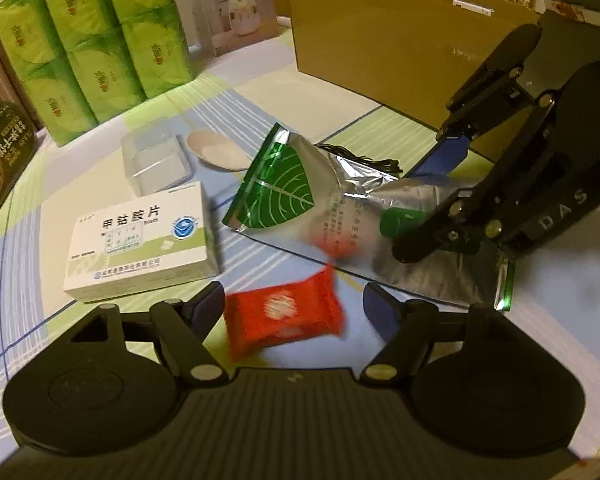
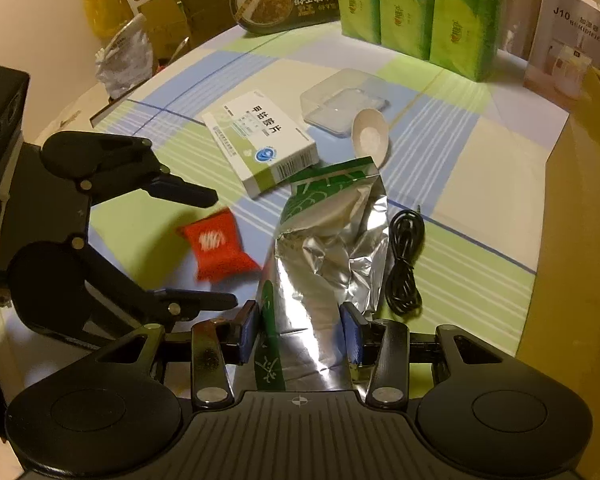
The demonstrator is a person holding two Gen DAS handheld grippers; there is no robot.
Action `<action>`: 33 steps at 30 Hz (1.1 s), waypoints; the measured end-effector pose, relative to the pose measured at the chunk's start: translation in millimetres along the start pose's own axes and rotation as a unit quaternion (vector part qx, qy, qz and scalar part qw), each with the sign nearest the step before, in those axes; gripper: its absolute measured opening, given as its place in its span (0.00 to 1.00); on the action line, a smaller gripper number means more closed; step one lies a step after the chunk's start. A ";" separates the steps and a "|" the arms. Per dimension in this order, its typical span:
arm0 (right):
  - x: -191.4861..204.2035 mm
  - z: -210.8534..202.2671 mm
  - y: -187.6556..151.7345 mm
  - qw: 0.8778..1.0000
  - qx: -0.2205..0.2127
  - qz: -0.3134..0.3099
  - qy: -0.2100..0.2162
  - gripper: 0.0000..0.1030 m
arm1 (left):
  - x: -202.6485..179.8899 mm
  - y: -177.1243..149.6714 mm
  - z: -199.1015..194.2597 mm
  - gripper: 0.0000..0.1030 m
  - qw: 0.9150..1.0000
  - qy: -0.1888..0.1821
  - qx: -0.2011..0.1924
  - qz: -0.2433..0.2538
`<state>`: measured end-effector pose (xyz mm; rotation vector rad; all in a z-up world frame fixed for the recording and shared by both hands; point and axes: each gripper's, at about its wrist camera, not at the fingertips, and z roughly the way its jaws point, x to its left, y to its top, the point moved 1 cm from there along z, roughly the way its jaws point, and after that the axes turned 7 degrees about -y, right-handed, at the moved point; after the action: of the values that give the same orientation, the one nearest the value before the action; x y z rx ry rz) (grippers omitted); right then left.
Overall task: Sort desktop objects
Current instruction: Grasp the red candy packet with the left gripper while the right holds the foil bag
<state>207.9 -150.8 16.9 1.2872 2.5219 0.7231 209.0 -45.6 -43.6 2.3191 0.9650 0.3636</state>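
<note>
A: Progress, near to far?
B: Little is judged sorted. Red packet (image 1: 284,316) is framed loosely by the spread, released left gripper (image 1: 294,304); contact cannot be told. Foil pouch (image 2: 324,264) is clenched at its near end by the right gripper (image 2: 302,332).
A: Remainder?
B: Black cable (image 2: 404,256), medicine box (image 1: 140,240), spoon (image 1: 216,150) and clear container (image 1: 154,160) are left on the tablecloth (image 1: 20,248); cardboard box (image 1: 400,40) is stood beyond.
</note>
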 end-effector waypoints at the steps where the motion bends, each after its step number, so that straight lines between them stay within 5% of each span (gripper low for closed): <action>1: -0.4 -0.2 -0.6 1.000 0.000 -0.001 0.001 0.40 | -0.6 -0.4 1.8 0.68 1.000 -0.001 0.004 0.004; 6: -1.6 -0.1 -1.1 1.000 -0.004 -0.004 -0.003 0.47 | -0.8 -0.4 4.7 0.67 1.000 0.012 0.003 0.001; 15: -3.1 -3.4 -0.6 1.000 -0.011 0.000 -0.007 0.65 | 26.5 -1.4 6.3 0.67 0.994 0.004 0.010 -0.113; 21: -2.6 0.9 0.6 1.000 -0.009 0.001 0.000 0.75 | 27.7 -0.3 4.3 0.43 0.993 0.009 0.006 -0.116; 29: -3.4 11.6 3.0 1.000 -0.016 0.014 -0.003 0.74 | 21.5 -12.3 -10.0 0.41 0.994 0.010 0.019 -0.109; 33: 5.0 15.0 1.6 0.999 -0.023 -0.010 -0.028 0.66 | 12.3 -21.7 -20.6 0.41 0.994 0.010 0.025 -0.104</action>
<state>212.1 -141.2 5.1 1.2467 2.4553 0.7258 196.2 -16.0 -40.6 2.2363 1.2259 0.2811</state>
